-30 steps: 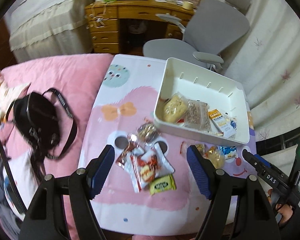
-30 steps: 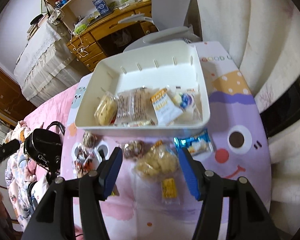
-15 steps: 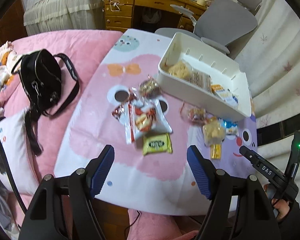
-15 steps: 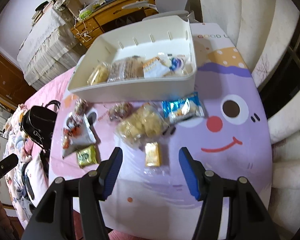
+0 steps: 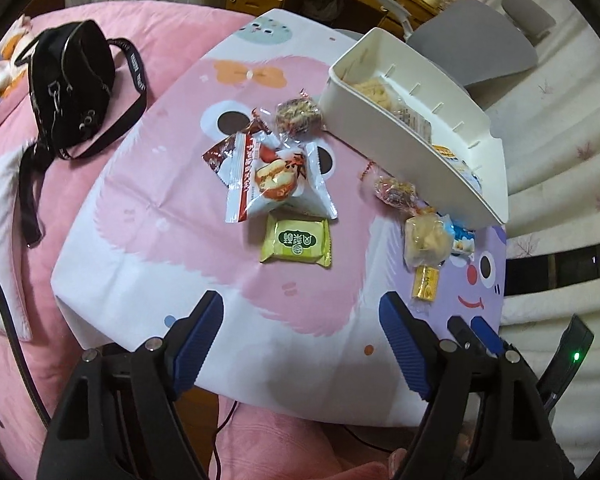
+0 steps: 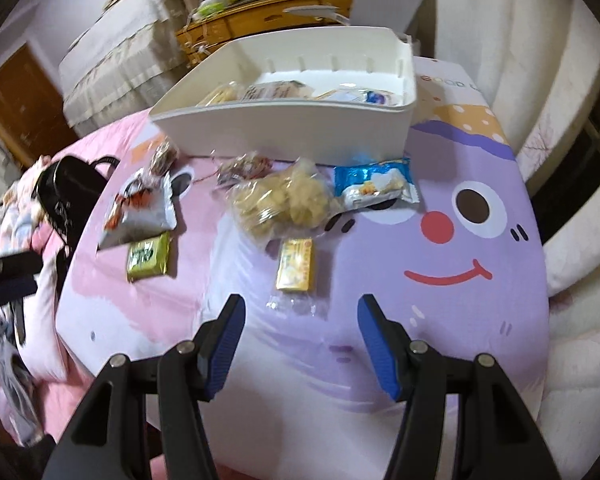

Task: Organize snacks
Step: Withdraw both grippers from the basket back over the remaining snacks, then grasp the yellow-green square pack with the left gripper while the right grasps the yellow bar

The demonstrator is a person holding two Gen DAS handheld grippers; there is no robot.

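Both the left gripper and right gripper are hanging wide apart, empty, over the snack-strewn worktop, white bin sitting far.

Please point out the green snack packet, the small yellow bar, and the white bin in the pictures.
green snack packet [image 5: 296, 241]: left wrist view, middle of its printed face.
small yellow bar [image 6: 295, 264]: right wrist view, middle of the wrapper.
white bin [image 6: 284, 130]: right wrist view, bare near wall.

Glossy plastic wrappers – matt (plastic) bin.
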